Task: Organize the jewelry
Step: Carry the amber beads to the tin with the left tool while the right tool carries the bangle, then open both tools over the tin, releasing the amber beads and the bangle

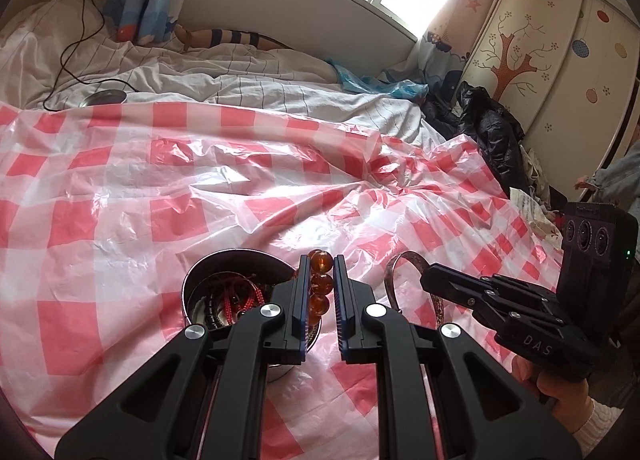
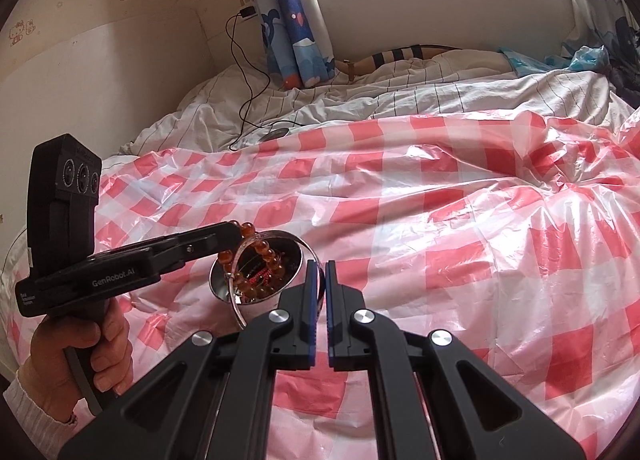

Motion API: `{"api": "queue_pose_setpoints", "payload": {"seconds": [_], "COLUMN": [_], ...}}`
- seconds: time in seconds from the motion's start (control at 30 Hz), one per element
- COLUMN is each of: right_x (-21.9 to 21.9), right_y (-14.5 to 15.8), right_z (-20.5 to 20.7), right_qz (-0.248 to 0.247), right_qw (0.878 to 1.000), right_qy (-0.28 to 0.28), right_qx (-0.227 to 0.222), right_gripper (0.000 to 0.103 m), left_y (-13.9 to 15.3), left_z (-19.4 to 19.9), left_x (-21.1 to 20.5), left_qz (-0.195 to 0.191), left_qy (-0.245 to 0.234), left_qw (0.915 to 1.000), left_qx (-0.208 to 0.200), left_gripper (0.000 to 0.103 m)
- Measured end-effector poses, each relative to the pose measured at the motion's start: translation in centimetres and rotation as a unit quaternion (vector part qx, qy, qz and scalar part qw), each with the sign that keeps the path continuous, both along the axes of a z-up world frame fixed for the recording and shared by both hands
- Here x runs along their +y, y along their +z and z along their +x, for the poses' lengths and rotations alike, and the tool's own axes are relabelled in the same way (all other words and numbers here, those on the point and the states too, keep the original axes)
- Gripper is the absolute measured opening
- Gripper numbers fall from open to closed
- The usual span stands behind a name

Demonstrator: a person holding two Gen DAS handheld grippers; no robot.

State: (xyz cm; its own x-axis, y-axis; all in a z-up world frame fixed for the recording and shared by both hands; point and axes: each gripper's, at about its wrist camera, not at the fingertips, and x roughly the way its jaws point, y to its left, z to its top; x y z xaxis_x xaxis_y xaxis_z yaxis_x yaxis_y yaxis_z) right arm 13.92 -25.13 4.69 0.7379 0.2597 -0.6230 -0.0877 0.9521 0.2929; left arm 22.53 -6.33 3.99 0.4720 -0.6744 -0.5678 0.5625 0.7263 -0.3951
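Between the left gripper's (image 1: pixel 322 260) pads sits an amber bead bracelet (image 1: pixel 320 282), pinched tight, its loop hanging over the little metal bowl (image 2: pixel 224 280) on the red-checked plastic sheet (image 1: pixel 120 188). Bowl's already got a tangle of red cord and dark beads in it. Just beside it, the right gripper (image 2: pixel 321 265) is clamped on a thin patterned bangle (image 1: pixel 394 272), jaws nearly together, the bangle standing right next to the bowl's rim. Further back there's rumpled striped bedding (image 2: pixel 440 96) and a blue cartoon curtain (image 2: pixel 294 28).
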Motion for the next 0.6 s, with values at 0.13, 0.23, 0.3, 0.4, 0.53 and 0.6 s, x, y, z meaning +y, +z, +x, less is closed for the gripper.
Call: {"api": "queue_pose_setpoints", "payload": {"seconds": [0.13, 0.23, 0.3, 0.4, 0.53, 0.6], "right_x": [0.2, 0.6, 0.8, 0.9, 0.8, 0.6], "right_y": [-0.6, -0.7, -0.8, -0.9, -1.0, -1.0], "right_z": [0.2, 0.2, 0.2, 0.2, 0.2, 0.3], "right_qz": [0.0, -0.002, -0.003, -0.003, -0.002, 0.001], "right_qw": [1.0, 1.0, 1.0, 1.0, 1.0, 1.0], "right_qy": [0.0, 0.003, 0.006, 0.008, 0.005, 0.002], "right_qx": [0.007, 0.009, 0.01, 0.011, 0.008, 0.008], "right_gripper": [0.004, 0.004, 0.004, 0.004, 0.004, 0.004], "left_y": [-0.5, -1.1, -1.7, -2.6, -2.2, -1.4], "left_z": [0.2, 0.5, 0.9, 1.5, 1.2, 0.5], "left_x": [0.1, 0.1, 0.1, 0.1, 0.9, 1.8], "left_qz": [0.006, 0.018, 0.029, 0.047, 0.048, 0.042], "left_qy": [0.001, 0.005, 0.006, 0.012, 0.022, 0.026], "left_qw": [1.0, 0.9997, 0.9992, 0.9976, 0.9971, 0.9975], "left_qx": [0.002, 0.013, 0.027, 0.049, 0.055, 0.05], "left_gripper": [0.01, 0.01, 0.01, 0.01, 0.012, 0.016]}}
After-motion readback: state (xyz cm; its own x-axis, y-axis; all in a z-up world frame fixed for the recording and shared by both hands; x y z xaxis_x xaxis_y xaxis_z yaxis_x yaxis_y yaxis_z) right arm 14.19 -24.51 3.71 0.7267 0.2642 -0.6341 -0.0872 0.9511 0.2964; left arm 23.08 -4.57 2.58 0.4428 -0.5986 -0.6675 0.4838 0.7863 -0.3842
